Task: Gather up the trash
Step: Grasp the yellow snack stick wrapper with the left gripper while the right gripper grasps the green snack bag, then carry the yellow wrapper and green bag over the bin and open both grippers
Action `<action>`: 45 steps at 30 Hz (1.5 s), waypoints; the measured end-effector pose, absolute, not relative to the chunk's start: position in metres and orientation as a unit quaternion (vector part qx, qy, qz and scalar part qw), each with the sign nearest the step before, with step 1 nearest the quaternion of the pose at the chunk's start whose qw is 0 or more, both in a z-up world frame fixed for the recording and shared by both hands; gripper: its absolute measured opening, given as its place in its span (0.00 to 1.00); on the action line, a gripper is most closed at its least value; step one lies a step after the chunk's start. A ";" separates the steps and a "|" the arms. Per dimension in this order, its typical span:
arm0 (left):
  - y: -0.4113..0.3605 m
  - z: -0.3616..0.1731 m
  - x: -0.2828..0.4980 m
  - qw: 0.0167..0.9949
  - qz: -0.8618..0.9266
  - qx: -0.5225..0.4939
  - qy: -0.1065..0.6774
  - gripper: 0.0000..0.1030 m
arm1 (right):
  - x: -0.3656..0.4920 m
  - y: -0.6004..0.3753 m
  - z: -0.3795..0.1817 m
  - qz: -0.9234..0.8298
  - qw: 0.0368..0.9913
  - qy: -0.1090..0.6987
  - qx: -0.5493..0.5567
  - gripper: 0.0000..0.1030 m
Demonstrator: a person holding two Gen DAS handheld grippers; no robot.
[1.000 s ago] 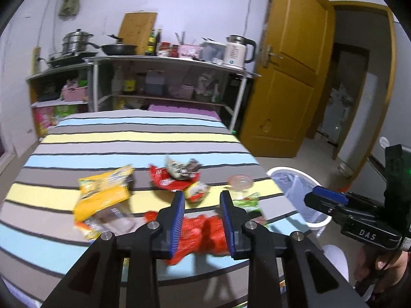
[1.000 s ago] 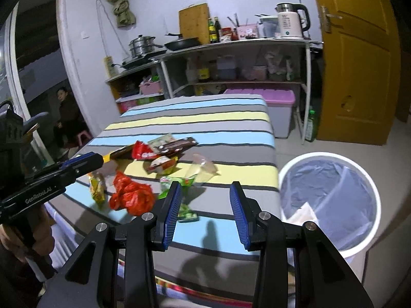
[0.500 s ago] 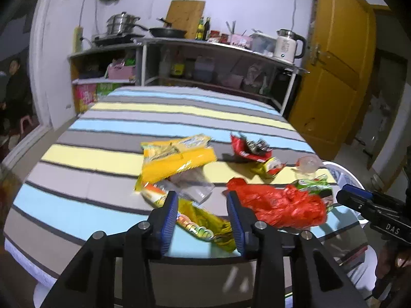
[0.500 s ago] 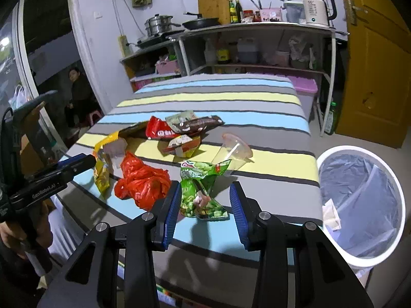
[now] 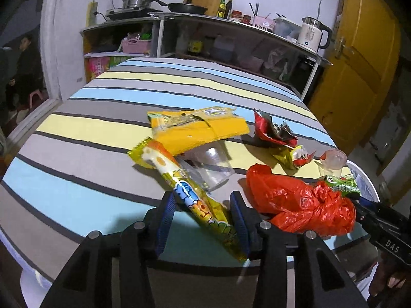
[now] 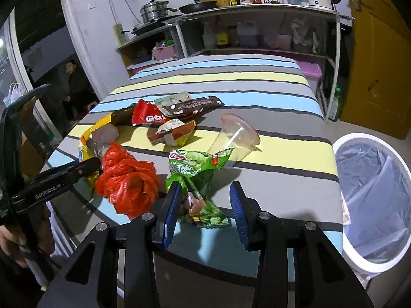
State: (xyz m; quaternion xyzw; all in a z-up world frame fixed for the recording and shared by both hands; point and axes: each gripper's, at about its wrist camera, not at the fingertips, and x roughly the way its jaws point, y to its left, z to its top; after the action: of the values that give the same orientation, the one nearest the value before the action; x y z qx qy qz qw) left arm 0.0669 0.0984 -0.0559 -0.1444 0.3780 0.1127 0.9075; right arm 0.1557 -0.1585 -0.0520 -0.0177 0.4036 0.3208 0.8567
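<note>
Trash lies on the striped table (image 5: 84, 128). My left gripper (image 5: 203, 200) is open, its jaws on either side of a long yellow snack wrapper (image 5: 190, 192) near the front edge. A red plastic bag (image 5: 300, 200) lies just to its right; it also shows in the right wrist view (image 6: 128, 179). My right gripper (image 6: 205, 192) is open around a green snack bag (image 6: 200, 177). A clear plastic cup (image 6: 236, 136) lies on its side beyond it.
A yellow packet (image 5: 197, 125), a clear wrapper (image 5: 210, 166), and red and brown wrappers (image 6: 177, 110) lie mid-table. A white bin with a liner (image 6: 372, 190) stands on the floor to the right. Kitchen shelves (image 6: 257, 30) are behind. A person (image 6: 74, 87) sits at far left.
Both grippers have moved forward and down toward the table. The left now straddles the yellow wrapper; the right now straddles the green bag. Both stay open.
</note>
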 end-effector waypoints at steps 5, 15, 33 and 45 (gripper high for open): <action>0.089 -0.060 0.075 0.907 0.121 -0.127 0.383 0.43 | 0.156 -0.156 -0.054 0.326 0.855 0.403 -0.021 0.18; 0.094 -0.057 0.062 0.910 0.124 -0.129 0.375 0.06 | 0.150 -0.162 -0.047 0.322 0.861 0.392 -0.018 0.11; 0.081 -0.007 0.031 0.937 0.092 -0.116 0.316 0.04 | 0.126 -0.186 -0.008 0.305 0.888 0.343 -0.006 0.11; 0.034 0.019 0.053 0.951 0.018 -0.090 0.294 0.04 | 0.129 -0.229 0.003 0.260 0.909 0.325 0.012 0.11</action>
State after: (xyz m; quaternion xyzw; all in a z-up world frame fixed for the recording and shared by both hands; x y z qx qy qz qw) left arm 0.0529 0.0337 0.0195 -0.0896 0.2941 0.0181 0.9514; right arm 0.1287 -0.2289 0.0034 0.0118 0.3254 0.2601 0.9090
